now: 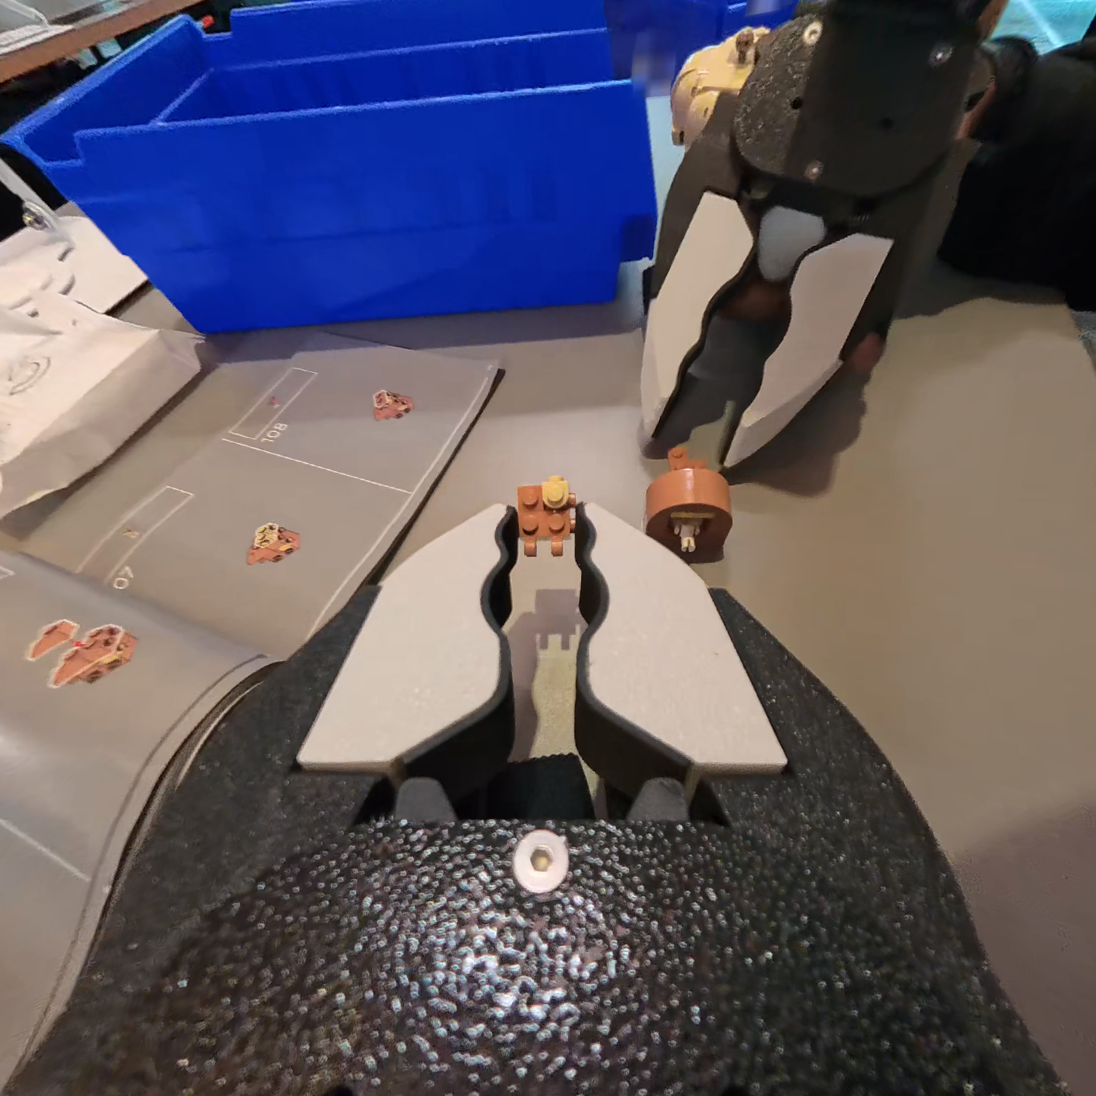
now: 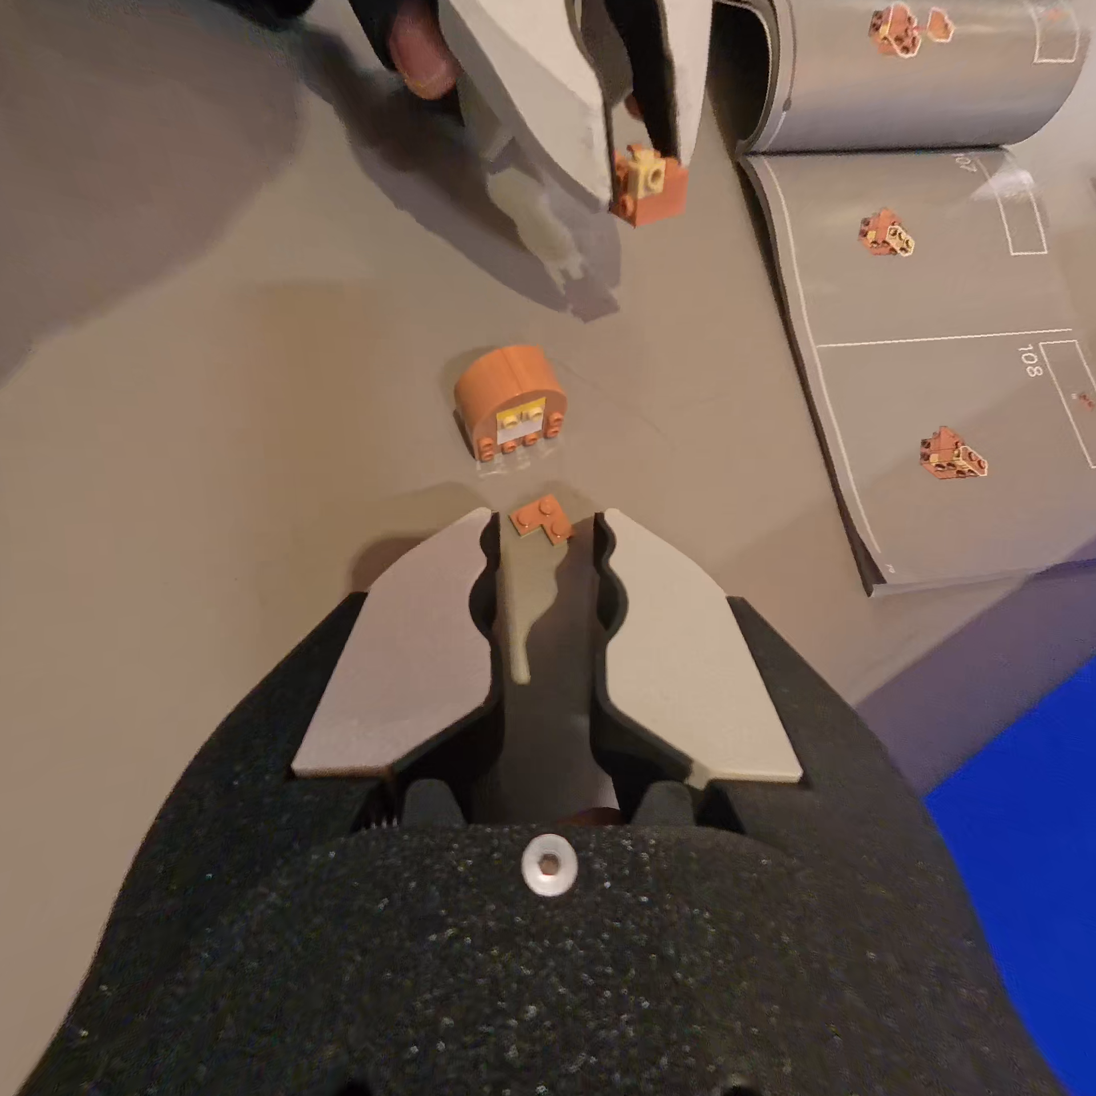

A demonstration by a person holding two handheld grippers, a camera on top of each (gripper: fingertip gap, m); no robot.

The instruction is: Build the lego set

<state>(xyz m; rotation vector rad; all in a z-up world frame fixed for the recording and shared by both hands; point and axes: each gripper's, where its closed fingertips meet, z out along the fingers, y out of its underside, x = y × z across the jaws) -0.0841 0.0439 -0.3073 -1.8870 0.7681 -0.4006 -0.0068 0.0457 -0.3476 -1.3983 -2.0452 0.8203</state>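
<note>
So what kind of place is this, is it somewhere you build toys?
Probably a workbench for building toy-brick models. An open instruction booklet lies on the grey table, blue storage bins stand behind it, and small brown brick assemblies sit about. The left gripper holds one such piece.

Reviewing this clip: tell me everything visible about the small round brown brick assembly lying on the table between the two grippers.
The round brown assembly looks like glossy plastic bricks joined into a short drum with a curved wall. It lies on the grey table, studs facing the right gripper: a row of brown studs around a yellow and pale centre. The opposite face is recessed, with a pale pin inside. Nothing grips it; it rests apart from both grippers, near a small L-shaped brown plate.
</note>
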